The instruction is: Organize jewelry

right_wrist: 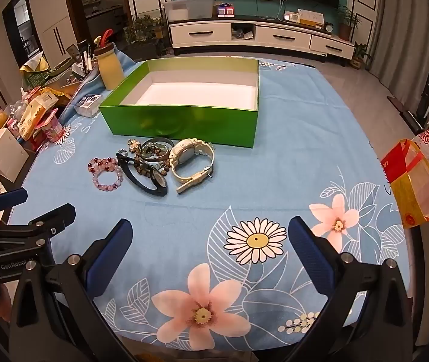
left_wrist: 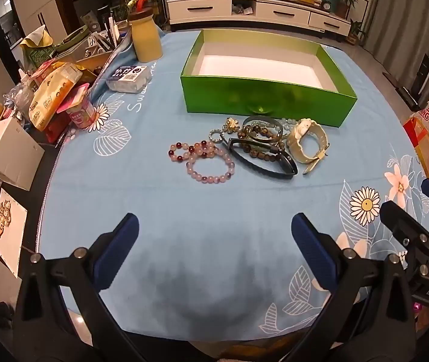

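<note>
An open green box (left_wrist: 267,102) (right_wrist: 184,120) with a white inside stands empty on the blue flowered cloth. In front of it lies a heap of jewelry: pink bead bracelets (left_wrist: 211,164) (right_wrist: 107,178), a black band (left_wrist: 262,160) (right_wrist: 142,178), a brown bead bracelet (left_wrist: 256,134), a silver bangle (left_wrist: 262,119), a gold brooch (left_wrist: 231,124) and a cream watch (left_wrist: 306,141) (right_wrist: 191,160). My left gripper (left_wrist: 214,235) is open and empty, nearer me than the heap. My right gripper (right_wrist: 211,238) is open and empty, to the right of the left one.
Clutter lines the table's left edge: a yellow bottle (left_wrist: 145,37), snack packets (left_wrist: 54,93), a pink cup (left_wrist: 81,111), a white box (left_wrist: 9,154) and a small clear case (left_wrist: 129,78). A red and yellow bag (right_wrist: 410,178) stands at the right edge.
</note>
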Available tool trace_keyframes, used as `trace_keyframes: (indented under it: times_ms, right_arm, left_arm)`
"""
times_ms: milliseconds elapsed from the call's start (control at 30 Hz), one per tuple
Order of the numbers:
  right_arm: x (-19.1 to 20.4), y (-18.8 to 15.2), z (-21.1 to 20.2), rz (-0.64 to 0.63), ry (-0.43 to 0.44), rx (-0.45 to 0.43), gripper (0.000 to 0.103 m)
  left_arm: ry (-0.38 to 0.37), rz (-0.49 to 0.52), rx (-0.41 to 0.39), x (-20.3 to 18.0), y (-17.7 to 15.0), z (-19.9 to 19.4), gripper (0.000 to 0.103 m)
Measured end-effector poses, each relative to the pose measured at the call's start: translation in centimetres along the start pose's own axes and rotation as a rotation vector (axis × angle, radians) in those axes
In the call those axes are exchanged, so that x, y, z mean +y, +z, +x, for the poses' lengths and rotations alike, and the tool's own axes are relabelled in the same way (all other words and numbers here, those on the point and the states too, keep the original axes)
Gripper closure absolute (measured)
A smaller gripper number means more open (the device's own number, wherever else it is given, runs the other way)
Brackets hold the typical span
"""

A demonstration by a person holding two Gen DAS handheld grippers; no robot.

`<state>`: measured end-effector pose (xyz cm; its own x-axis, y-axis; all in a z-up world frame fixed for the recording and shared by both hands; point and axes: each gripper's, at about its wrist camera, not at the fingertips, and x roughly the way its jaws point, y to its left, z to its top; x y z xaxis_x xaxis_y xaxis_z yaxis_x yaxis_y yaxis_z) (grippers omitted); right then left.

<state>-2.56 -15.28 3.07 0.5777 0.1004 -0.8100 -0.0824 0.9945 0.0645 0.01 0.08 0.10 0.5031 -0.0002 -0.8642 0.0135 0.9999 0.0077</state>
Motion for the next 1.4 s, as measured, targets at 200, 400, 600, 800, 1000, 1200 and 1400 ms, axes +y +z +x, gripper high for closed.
trace_keyframes:
  times_ms: [200, 400, 600, 800, 1000, 1200, 1400]
  right_arm:
    - [0.0, 0.0, 0.0, 0.001, -0.004, 0.000, 0.001]
    - [0.0, 0.0, 0.0, 0.000, -0.003, -0.002, 0.001]
    - [0.1, 0.0, 0.0, 0.000, -0.003, -0.001, 0.001]
    - [0.0, 0.0, 0.0, 0.000, -0.004, -0.002, 0.001]
    - [0.1, -0.1, 0.1, 0.003, -0.003, 0.001, 0.001]
    - [-0.1, 0.1, 0.1, 0.003, -0.003, 0.001, 0.001]
    - [0.2, -0.3, 0.2, 0.002, -0.008, 0.006, 0.001]
  left_arm:
    - [0.008, 0.001, -0.022, 0.8, 0.3, -0.2, 0.002]
    - [0.038, 0.025, -0.018, -0.3, -0.1, -0.3, 0.002]
    - [0.041, 0.027, -0.023, -0.1, 0.0, -0.4, 0.002]
    - [0.040, 0.025, -0.019, -0.1, 0.0, -0.4, 0.002]
    - [0.043, 0.029, -0.013, -0.2, -0.1, -0.2, 0.002]
    - [0.043, 0.030, -0.013, -0.2, -0.2, -0.1, 0.002]
    - [0.041, 0.031, -0.016, -0.2, -0.3, 0.1, 0.002]
